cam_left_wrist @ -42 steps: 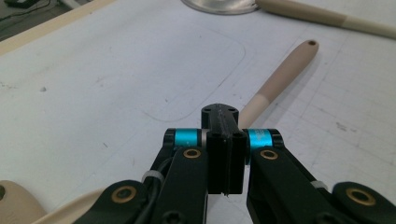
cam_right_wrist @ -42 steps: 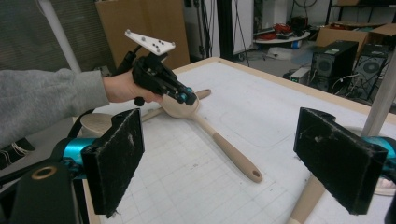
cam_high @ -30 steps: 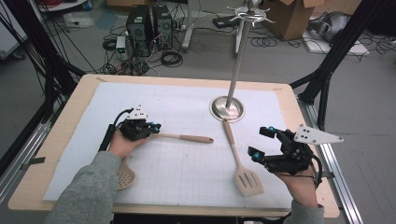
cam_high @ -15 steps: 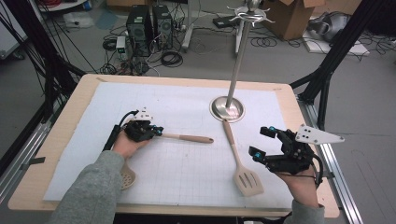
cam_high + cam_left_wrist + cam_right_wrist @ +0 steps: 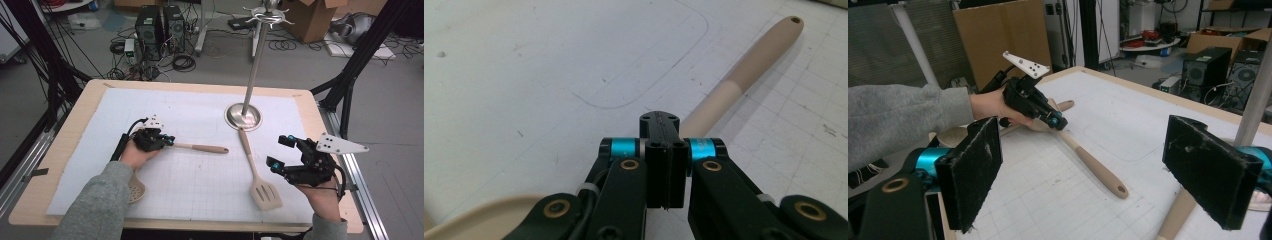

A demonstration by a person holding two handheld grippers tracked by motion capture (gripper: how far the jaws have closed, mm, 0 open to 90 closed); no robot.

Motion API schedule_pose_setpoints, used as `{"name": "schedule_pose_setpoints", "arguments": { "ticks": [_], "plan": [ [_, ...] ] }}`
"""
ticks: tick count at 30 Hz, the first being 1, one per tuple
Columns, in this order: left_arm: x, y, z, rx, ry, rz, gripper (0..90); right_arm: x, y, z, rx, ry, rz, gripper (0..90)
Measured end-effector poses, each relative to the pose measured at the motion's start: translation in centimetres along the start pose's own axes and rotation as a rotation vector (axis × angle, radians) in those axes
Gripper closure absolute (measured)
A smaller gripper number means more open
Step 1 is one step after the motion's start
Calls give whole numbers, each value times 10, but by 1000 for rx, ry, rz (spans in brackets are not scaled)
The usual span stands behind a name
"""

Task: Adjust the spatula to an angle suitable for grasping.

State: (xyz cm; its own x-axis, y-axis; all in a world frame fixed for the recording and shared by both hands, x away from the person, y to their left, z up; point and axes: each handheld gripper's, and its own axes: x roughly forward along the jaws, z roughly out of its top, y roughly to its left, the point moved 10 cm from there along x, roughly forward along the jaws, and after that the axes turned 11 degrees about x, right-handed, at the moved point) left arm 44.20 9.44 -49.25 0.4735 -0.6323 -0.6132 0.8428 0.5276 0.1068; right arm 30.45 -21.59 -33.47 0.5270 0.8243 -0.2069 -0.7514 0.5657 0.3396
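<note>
The skimmer (image 5: 200,148) is gripped by the clenched left tongs (image 5: 170,142) but not yet lifted; the right tongs (image 5: 282,152) are released; the spatula (image 5: 260,175) lies untouched on the bench (image 5: 90,95).

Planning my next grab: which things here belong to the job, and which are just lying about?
In the job:
- perforated spoon, with the left gripper shut at its handle
- slotted spatula, beside the open right gripper
- hook stand, probably where they hang

Lying about:
- computer towers
- cardboard box
- floor cables
</note>
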Motion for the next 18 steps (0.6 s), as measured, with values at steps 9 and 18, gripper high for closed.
{"name": "schedule_pose_setpoints", "arguments": {
  "ticks": [9,18],
  "plan": [
    [-2,-3,1,4,15,0,897,-1,0,1,-7,-1,2,148],
    [0,-14,-3,62,78,-28,897,0,0,0,-1,-1,2,149]
  ]
}}
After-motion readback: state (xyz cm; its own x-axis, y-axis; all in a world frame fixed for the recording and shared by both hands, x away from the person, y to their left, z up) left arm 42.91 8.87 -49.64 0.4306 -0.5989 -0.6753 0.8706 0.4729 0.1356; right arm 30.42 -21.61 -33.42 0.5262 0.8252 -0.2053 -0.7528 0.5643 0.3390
